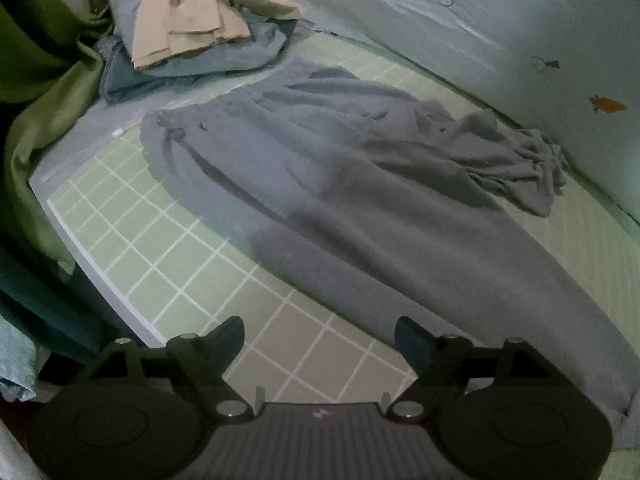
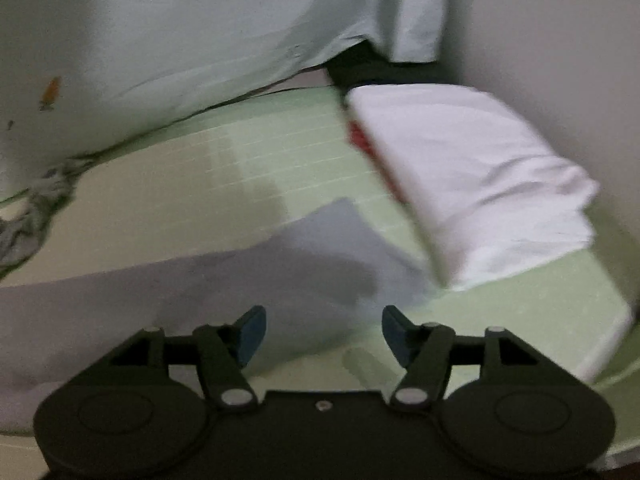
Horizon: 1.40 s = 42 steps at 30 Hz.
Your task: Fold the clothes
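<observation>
Grey sweatpants (image 1: 352, 176) lie spread on the green checked bed sheet (image 1: 160, 264), waistband at the far left, one leg bunched against the wall at the right, the other running toward the near right. My left gripper (image 1: 320, 338) hangs open above the sheet, just short of the near leg. In the right wrist view the leg's cuff end (image 2: 312, 256) lies flat, and my right gripper (image 2: 324, 330) stands open over its near edge, with nothing between its fingers.
A pile of beige and blue-grey clothes (image 1: 200, 28) sits at the far left corner. A green curtain (image 1: 44, 92) hangs by the bed's left edge. A folded white stack (image 2: 472, 176) lies at the right, near the bed's edge (image 2: 612, 340). A pale wall (image 2: 180, 40) runs behind.
</observation>
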### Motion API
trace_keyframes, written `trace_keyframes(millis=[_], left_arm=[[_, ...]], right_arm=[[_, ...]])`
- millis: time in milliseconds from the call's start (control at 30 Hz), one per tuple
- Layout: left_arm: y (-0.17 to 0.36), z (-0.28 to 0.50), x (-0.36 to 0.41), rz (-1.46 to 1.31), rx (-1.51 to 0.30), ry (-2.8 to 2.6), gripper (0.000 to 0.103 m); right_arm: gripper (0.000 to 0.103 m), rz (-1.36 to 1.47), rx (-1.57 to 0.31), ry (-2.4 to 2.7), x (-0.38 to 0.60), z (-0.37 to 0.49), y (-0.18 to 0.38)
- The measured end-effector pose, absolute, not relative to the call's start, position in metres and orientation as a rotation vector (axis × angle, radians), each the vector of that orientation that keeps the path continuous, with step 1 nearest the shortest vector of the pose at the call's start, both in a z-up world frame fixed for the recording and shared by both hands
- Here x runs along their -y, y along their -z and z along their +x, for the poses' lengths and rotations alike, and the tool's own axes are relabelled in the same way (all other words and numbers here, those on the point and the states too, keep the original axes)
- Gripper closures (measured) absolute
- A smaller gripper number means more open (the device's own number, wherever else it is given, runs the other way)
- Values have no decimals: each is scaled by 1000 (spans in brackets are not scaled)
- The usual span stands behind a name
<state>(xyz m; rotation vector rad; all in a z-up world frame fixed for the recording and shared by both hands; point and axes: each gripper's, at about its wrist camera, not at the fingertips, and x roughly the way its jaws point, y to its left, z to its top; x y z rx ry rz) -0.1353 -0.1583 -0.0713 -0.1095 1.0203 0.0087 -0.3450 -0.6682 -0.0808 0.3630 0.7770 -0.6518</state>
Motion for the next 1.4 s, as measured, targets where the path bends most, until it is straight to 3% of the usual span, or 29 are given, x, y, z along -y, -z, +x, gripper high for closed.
trace_keyframes(millis=[300,367,433,500,567,800,1033,1067,1133,1167,1400], left_arm=[[50,-140,165,-49,-997,-17,17],[47,-141,163,-40,-998,-25,16],[45,-141,160,-37,-997,-33,16],[45,-140,157,-45,-998,-38,16],[48,-136,155,-53,-1005,-41,16],[61,-123,148,-99,-1025,-59,16],[75,-99,123,-172,-1066,-87,16],[77,-95,119,-181,-1072,-91,16],[78,-86,108,-198,-1069,-102,16],[80,-81,102,-206,-1067,-111,16],[94,-30,50,-260,-1073,-161,16]], right_arm=[[28,476,-801,614,676,-250,121],[33,466,-835,661,679,-239,129],[50,439,-854,691,677,-240,132],[99,409,-858,694,675,-243,130],[103,443,-831,680,679,-254,126],[103,388,-663,779,667,-351,73],[101,529,-883,864,663,-403,114],[97,522,-883,865,660,-401,114],[73,483,-873,879,653,-395,108],[54,462,-865,889,650,-390,105],[41,363,-878,885,617,-346,97]])
